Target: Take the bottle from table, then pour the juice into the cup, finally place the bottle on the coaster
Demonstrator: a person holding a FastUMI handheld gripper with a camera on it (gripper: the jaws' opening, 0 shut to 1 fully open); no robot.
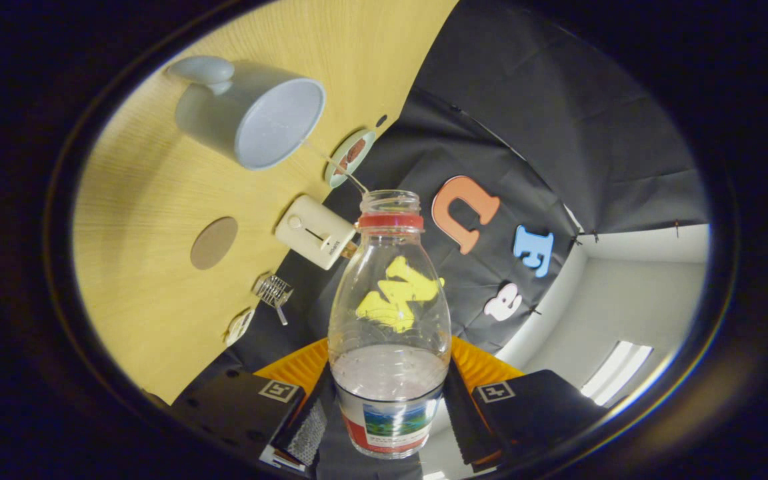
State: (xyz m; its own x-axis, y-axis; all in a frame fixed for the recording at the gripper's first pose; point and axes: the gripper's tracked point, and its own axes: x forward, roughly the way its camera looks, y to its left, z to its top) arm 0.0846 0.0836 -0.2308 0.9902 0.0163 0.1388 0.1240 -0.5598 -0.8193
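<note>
Your hand-held gripper (389, 413) has both fingers clamped on the one bottle (389, 320), its base cut off between them.
A thin stream runs from its open mouth to the one cup (251, 110) beyond on the tabletop (144, 200); one round coaster (214, 243) sits nearer; the small stuff by the wall is hard to make out.

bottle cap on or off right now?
Off. The bottle, clamped between the hand-held gripper fingers, has a bare open mouth above its red neck ring; a thin stream runs toward the cup.

The gripper (387, 417) clamps the uncapped bottle (389, 320) between both fingers. A thin stream runs from its mouth into the cup (251, 110) beyond.
</note>
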